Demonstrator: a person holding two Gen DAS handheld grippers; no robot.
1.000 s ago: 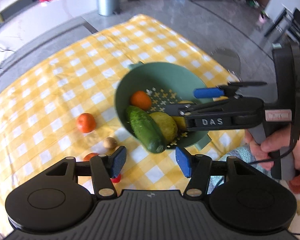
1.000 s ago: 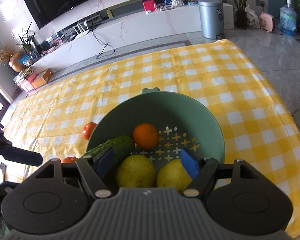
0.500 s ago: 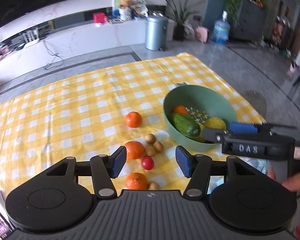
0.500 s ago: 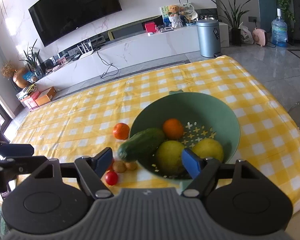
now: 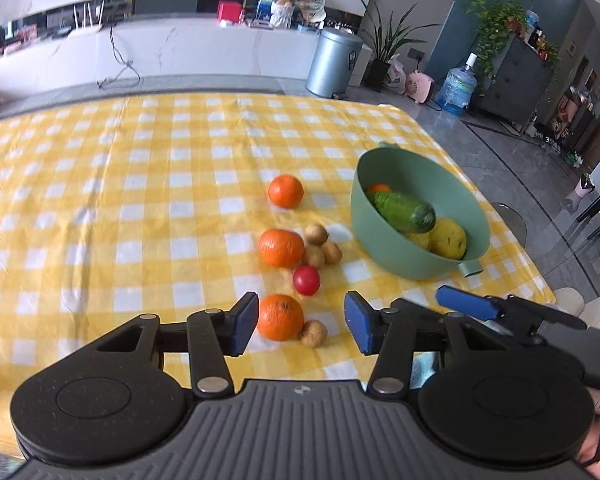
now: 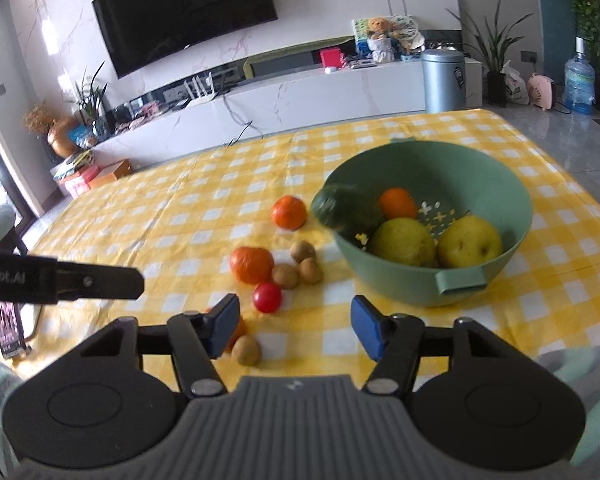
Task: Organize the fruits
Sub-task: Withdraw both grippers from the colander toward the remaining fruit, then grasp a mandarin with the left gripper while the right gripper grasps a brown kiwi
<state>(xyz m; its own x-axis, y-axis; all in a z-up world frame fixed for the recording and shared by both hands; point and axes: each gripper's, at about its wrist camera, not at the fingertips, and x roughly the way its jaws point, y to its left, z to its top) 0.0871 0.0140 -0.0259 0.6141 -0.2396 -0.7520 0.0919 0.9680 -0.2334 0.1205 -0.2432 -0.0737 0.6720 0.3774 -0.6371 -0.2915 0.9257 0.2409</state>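
Fruits: some lie in the bowl (image 6: 500, 196), ahead and right of both grippers; the rest are loose on the cloth (image 5: 100, 184).

Left gripper (image 5: 300, 326): jaws closing, nothing pinched; an orange (image 5: 280, 317) lies just beyond its left pad.

Right gripper (image 6: 294, 330): jaws closing, empty; a tomato (image 6: 267, 297) sits just ahead.

Step, as judged: reaching for loose fruit. Next move calls for centring the orange between the left pads before gripping.

Obscured: in the right view that orange hides behind the left pad; the small brown fruits (image 5: 320, 246) are blurred, kind unclear.
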